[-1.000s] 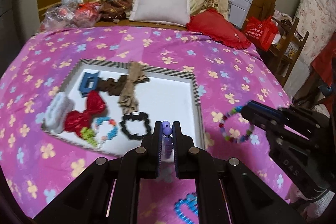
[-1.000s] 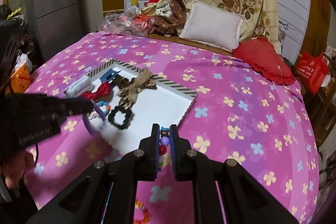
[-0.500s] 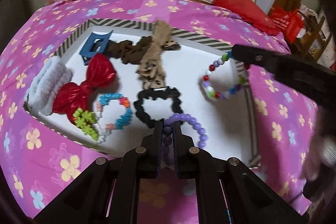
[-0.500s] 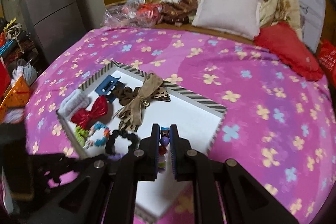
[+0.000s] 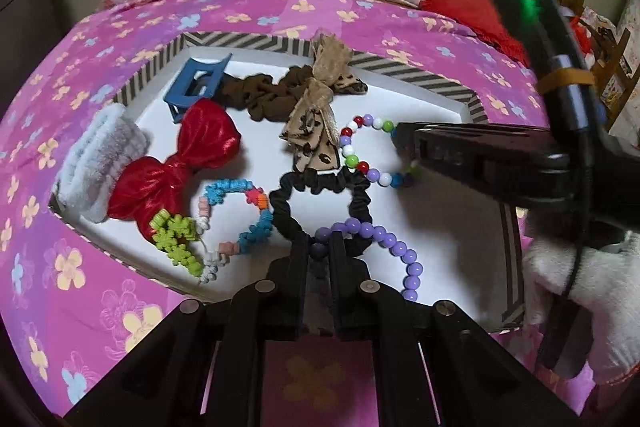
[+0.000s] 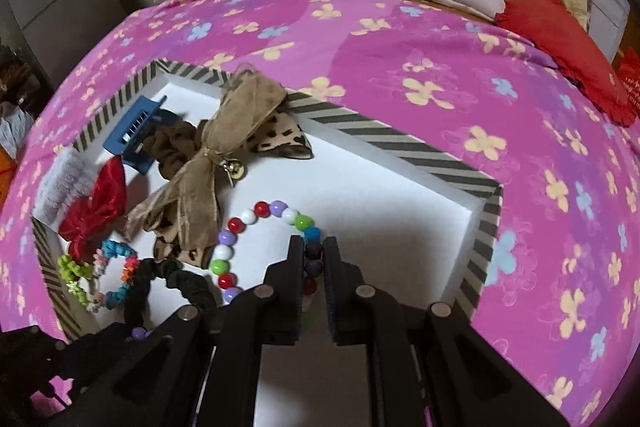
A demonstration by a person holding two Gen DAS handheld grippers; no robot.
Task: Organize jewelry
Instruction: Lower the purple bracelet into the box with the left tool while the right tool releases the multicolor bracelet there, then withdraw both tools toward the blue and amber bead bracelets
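Partly hidden: purple bead bracelet (image 5: 394, 247).

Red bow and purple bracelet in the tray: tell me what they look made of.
Red bow: looks like satin or metallic fabric; it is shiny, with bright highlights along gathered folds. Purple bracelet: glossy round beads, probably plastic or acrylic, though glass cannot be ruled out; each bead shows a small glint.
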